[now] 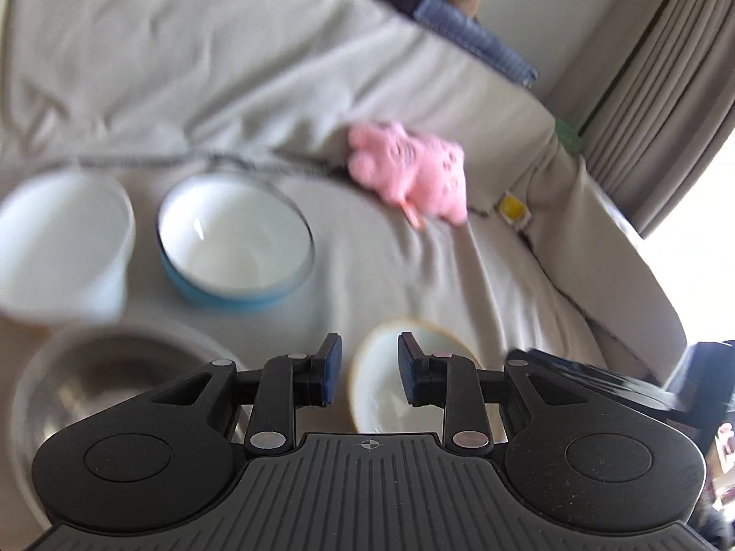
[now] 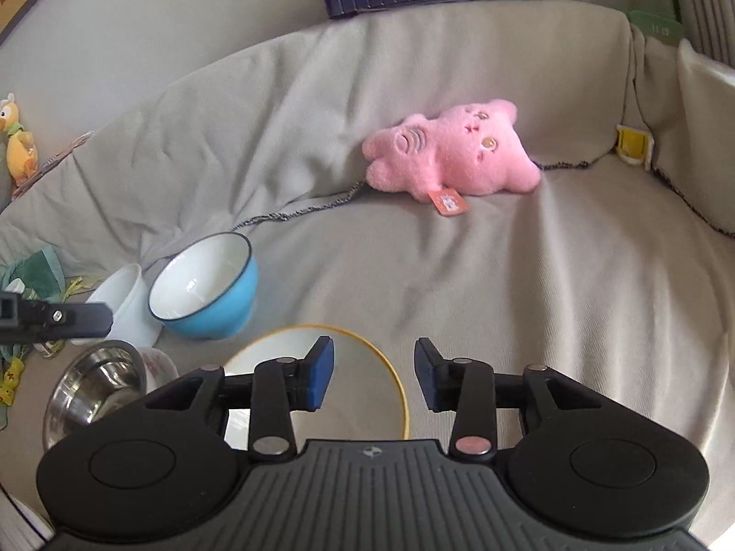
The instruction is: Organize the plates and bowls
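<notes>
Both grippers' fingers apart and empty, left gripper (image 1: 370,369), right gripper (image 2: 374,374), above yellow-rimmed plate (image 2: 367,367), blue bowl (image 2: 206,289), steel bowl (image 2: 96,385) alongside, pink plush (image 2: 455,156) behind on sofa (image 2: 528,284).

Under your grippers lies a matt, wrinkled grey cloth cover (image 2: 459,275) with a woven look. On it, your blue bowl (image 2: 206,289) is glossy, glazed outside and shiny white inside. The white cup (image 2: 124,303) beside it looks smooth and softly glossy. The steel bowl (image 2: 92,390) is polished metal, mirror-bright. The yellow-rimmed plate (image 2: 367,367) has a smooth, pale sheen. The pink plush toy (image 2: 450,156) is fuzzy fabric. Your right gripper (image 2: 374,376) is matt black plastic with blue pads (image 2: 321,372).
</notes>
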Demonstrator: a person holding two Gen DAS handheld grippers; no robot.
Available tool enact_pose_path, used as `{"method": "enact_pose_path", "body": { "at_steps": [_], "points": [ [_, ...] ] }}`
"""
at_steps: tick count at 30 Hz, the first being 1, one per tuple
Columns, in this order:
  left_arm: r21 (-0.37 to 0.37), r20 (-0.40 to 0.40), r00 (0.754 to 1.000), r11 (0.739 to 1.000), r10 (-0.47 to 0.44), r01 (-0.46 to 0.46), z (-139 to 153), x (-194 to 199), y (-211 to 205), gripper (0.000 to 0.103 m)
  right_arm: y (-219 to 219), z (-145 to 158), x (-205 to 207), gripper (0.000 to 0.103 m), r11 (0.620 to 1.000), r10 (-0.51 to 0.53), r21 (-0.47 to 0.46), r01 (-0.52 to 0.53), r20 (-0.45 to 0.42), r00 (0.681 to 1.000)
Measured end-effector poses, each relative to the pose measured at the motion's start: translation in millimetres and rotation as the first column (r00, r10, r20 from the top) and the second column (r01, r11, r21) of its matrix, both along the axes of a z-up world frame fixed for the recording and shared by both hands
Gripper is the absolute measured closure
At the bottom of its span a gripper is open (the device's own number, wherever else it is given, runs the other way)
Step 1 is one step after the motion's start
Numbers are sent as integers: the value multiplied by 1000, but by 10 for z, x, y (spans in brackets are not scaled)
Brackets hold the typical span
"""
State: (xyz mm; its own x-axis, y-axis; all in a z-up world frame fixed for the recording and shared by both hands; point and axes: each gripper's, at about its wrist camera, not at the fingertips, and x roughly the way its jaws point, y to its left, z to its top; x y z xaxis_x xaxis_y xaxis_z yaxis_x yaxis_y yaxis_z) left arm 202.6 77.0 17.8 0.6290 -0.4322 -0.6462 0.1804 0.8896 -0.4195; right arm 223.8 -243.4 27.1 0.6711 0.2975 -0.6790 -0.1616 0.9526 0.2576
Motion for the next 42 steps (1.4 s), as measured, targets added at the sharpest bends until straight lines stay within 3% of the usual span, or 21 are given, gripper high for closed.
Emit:
{"method": "enact_pose_path", "body": {
  "at_steps": [3, 6, 11, 13, 15, 19, 24, 26, 28, 33, 37, 42],
  "points": [
    [96, 1, 1000, 995, 9, -9, 63, 461, 211, 74, 231, 168, 247, 50, 1000, -3, -21, 3, -34, 999],
    [163, -20, 999, 986, 47, -43, -37, 854, 437, 74, 491, 179, 520, 48, 998, 3, -56, -10, -125, 992],
    [78, -100, 993, 996, 60, -52, -345, 1261, 836, 74, 1017, 72, 848, 48, 987, 60, -129, -92, -235, 970],
    [123, -97, 993, 991, 66, -54, -428, 1390, 868, 74, 1202, 29, 964, 42, 985, 70, -134, -107, -254, 965],
    [149, -106, 992, 987, 68, -52, -509, 1506, 875, 74, 1370, -20, 1080, 40, 987, 80, -112, -114, -270, 960],
    [84, -134, 989, 995, 57, -46, -625, 1641, 921, 74, 1527, -188, 1283, 34, 996, 72, -21, -82, -299, 951],
    [114, -178, 983, 993, 40, -19, -773, 1741, 841, 74, 1648, -566, 1610, 34, 1000, 23, 1, -25, -380, 925],
    [122, -172, 984, 992, 44, -23, -811, 1758, 821, 75, 1715, -738, 1702, 45, 1000, 5, -5, -8, -419, 908],
    [136, -162, 986, 990, 43, -21, -819, 1760, 783, 75, 1783, -896, 1770, 68, 1000, 16, 13, -12, -460, 888],
    [197, -136, 990, 980, 31, -3, -828, 1747, 681, 73, 1856, -1103, 1821, 74, 999, 23, 49, 2, -500, 866],
    [262, -118, 993, 965, 28, 4, -825, 1726, 563, 66, 1764, -1074, 1811, 89, 998, 40, 54, -14, -508, 861],
    [193, -175, 985, 981, 1, 33, -807, 1695, 511, 64, 1530, -936, 1753, 89, 999, 30, 25, -21, -470, 882]
  ]
}}
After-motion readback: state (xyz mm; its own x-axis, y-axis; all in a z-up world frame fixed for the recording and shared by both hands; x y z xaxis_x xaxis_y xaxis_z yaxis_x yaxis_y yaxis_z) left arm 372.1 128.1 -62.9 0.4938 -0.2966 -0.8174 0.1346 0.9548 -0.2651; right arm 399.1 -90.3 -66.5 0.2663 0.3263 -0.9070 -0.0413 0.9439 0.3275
